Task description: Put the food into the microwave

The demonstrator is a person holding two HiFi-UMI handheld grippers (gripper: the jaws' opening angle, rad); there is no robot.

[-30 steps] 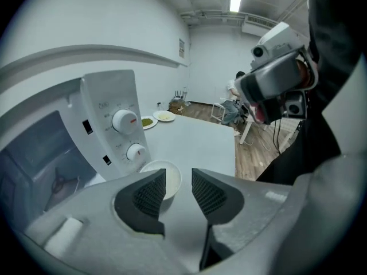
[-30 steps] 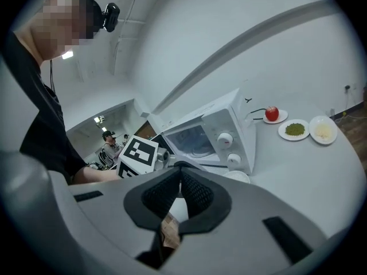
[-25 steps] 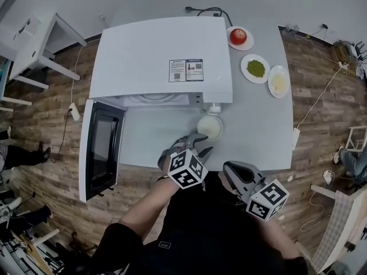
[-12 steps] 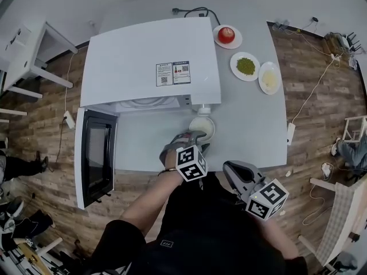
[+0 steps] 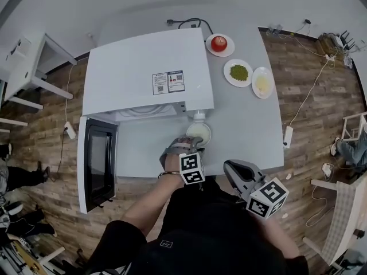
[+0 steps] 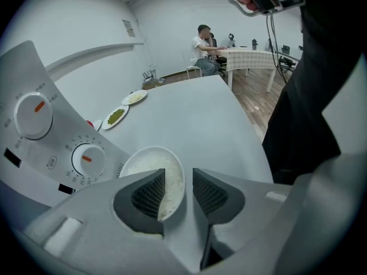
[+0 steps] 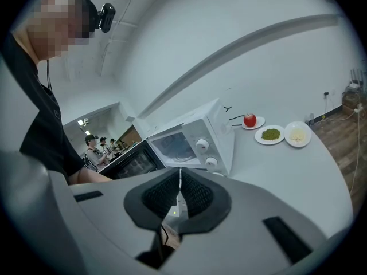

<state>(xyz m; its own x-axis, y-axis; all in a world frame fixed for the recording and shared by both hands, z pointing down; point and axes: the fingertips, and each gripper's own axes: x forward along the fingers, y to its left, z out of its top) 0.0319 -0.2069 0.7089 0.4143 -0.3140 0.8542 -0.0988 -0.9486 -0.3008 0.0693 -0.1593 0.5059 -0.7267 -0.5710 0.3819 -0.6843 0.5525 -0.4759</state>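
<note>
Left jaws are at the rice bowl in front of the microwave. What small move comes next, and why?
Probably close the left gripper on the bowl: its jaws stand apart astride the near rim, not yet pressing on it. The microwave door is open, so the bowl could go in once gripped.

The microwave (image 5: 146, 73) is finished in white, its door (image 5: 97, 162) glazed black and its knobs (image 6: 87, 159) marked in orange. The table (image 5: 252, 130) is coloured pale grey, and the floor (image 5: 51, 148) is patterned in brown wood planks. White rice (image 6: 166, 173) is seen in a white bowl (image 6: 150, 149). A red apple (image 5: 218, 43), green food (image 5: 238, 72) and pale yellow food (image 5: 262, 83) are shown against white plates (image 5: 230, 50). The left gripper (image 6: 179, 179) and right gripper (image 7: 179, 191) are cast in grey and fitted with dark ribbed pads (image 6: 150, 195). Their cubes (image 5: 192, 169) are patterned with black-and-white squares.
</note>
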